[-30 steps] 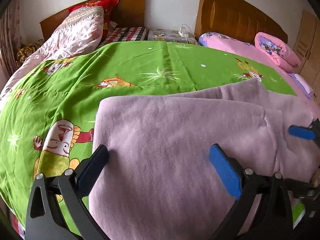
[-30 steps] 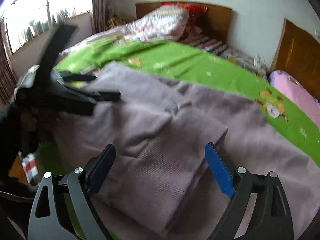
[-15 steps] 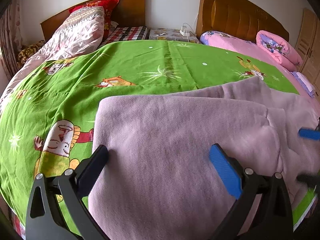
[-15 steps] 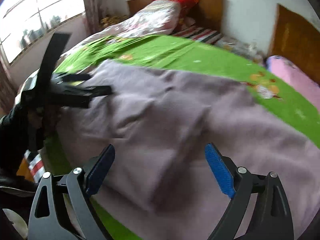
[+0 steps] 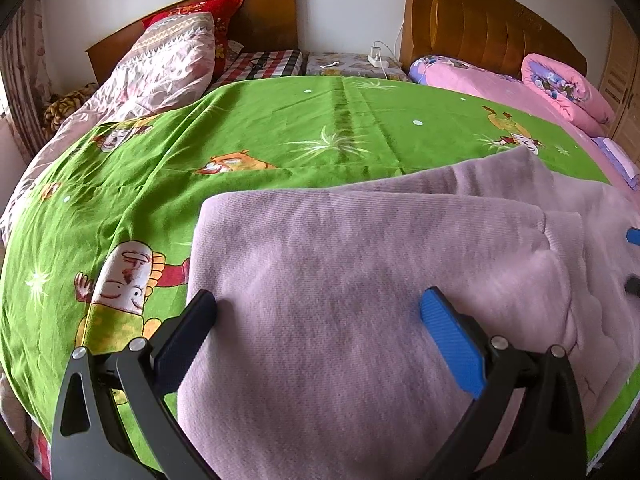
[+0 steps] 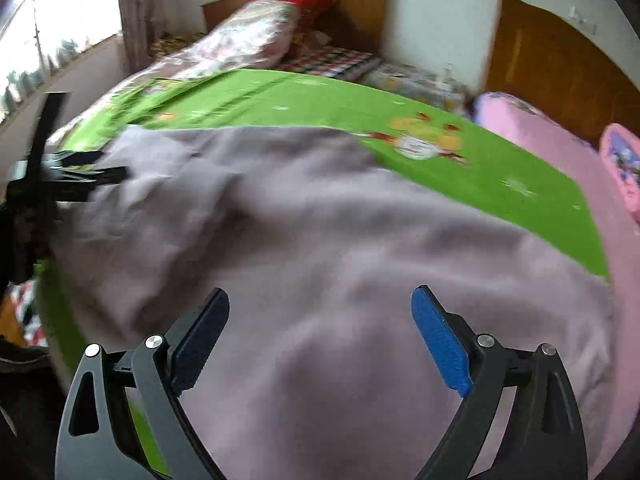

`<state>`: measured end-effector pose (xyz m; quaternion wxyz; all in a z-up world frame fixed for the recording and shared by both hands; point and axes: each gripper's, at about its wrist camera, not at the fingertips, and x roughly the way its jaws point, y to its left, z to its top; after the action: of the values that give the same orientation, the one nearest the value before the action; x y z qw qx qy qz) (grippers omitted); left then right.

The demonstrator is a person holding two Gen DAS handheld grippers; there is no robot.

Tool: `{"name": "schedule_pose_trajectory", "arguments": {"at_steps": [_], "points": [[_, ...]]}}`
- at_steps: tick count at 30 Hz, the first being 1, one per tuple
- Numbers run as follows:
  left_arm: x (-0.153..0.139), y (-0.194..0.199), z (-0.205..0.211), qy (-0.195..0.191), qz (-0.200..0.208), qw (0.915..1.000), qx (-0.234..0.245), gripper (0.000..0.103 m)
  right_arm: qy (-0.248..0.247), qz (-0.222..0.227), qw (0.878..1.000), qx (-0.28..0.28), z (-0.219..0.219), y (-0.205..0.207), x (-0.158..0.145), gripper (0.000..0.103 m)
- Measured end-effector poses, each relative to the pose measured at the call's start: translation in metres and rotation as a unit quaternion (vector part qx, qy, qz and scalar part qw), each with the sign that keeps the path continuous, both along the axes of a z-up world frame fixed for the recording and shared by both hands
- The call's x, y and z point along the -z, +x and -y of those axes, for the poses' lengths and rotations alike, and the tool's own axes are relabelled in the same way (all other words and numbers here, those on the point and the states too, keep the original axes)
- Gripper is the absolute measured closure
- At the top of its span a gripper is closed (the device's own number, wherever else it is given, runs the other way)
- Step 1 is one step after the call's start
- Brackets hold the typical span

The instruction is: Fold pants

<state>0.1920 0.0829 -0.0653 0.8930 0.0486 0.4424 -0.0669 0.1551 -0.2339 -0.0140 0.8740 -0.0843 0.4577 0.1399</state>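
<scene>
Left wrist view shows the left gripper (image 5: pixel 318 312) spread wide and empty at lower frame over the folded pants (image 5: pixel 360 280), the green sheet (image 5: pixel 280 128) beyond; the right gripper (image 6: pixel 320 308) likewise gapes, holding nothing.

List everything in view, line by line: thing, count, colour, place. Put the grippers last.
pants: one, pale purple, spread and partly folded on the green sheet, near edge of the bed
sheet: one, green with cartoon prints, covering the bed
quilt: one, pink-white patterned, far left of the bed
pillow: one, red, against the left headboard
headboards: two, brown wood, at the wall
blanket: one, pink, rolled, on the right bed
left gripper: one, black with blue pads, open over the pants
right gripper: one, black with blue pads, open over the pants
</scene>
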Motion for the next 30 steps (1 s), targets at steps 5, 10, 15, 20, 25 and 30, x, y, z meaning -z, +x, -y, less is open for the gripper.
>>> {"name": "schedule_pose_trajectory", "arguments": {"at_steps": [5, 10, 15, 20, 25, 30], "points": [[-0.008, -0.006, -0.004, -0.002, -0.004, 0.9998, -0.018, 0.002, 0.033, -0.04, 0.998, 0.024, 0.055, -0.004, 0.02, 0.011], [-0.075, -0.025, 0.046, -0.094, 0.052, 0.9938, 0.028, 0.002, 0.043, -0.004, 0.998, 0.055, 0.097, -0.019, -0.008, 0.011], [-0.07, 0.024, 0.193, -0.062, 0.01, 0.9806, 0.186, 0.002, 0.052, 0.014, 0.993, 0.101, 0.116, -0.003, -0.015, 0.011], [-0.014, 0.061, 0.306, -0.076, -0.06, 0.9552, 0.28, 0.002, 0.05, 0.01, 0.996, 0.074, 0.101, -0.027, -0.009, 0.011], [0.016, 0.064, 0.324, -0.052, -0.05, 0.9533, 0.293, 0.002, 0.057, -0.02, 0.994, 0.086, 0.127, -0.067, 0.019, 0.011], [-0.006, 0.063, 0.3, -0.105, -0.032, 0.9602, 0.257, 0.002, 0.051, -0.039, 0.995, 0.079, 0.13, -0.072, 0.006, 0.011]]}}
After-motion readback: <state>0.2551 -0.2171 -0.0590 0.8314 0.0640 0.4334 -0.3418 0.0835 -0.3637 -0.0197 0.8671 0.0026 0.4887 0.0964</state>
